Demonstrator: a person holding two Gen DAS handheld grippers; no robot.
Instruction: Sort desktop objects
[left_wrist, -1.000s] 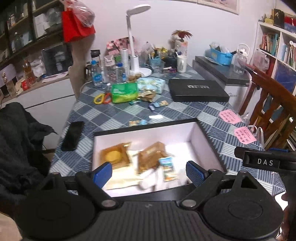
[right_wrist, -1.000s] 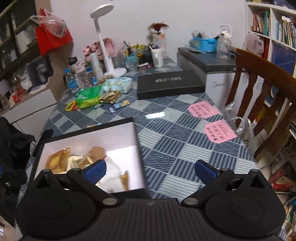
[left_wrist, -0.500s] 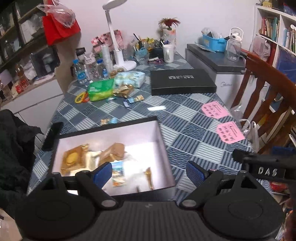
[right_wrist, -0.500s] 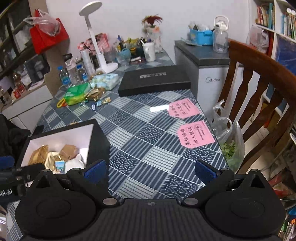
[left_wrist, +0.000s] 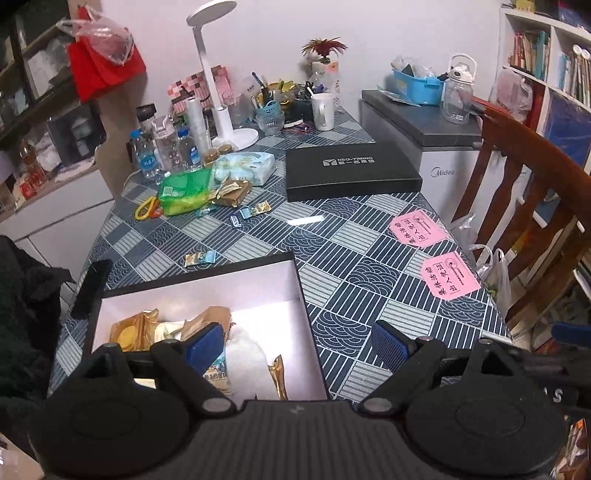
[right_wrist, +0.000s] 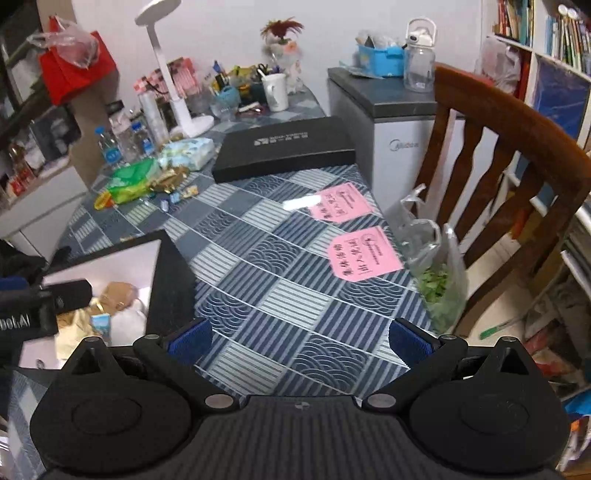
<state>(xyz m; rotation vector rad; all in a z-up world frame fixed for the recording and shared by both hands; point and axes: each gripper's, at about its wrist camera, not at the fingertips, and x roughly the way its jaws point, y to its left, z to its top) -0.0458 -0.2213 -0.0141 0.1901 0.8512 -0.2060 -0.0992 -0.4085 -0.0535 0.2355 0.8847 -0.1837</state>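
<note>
Beneath left fingers (left_wrist: 205, 344), box (left_wrist: 300, 291); snacks (left_wrist: 129, 332) inside

A white desk lamp (left_wrist: 212, 70) stands at the far end of the surface (left_wrist: 332, 266), beside a white mug (left_wrist: 322, 111) and a cluster of water bottles (left_wrist: 162, 151). A small potted plant (left_wrist: 324, 51) sits against the wall. A wooden chair (right_wrist: 495, 177) stands at the right edge, with a plastic bag of greens (right_wrist: 439, 273) hanging near it. Behind it, a bookshelf (left_wrist: 550, 62) holds books, and a red bag (left_wrist: 103, 70) hangs at the left.
</note>
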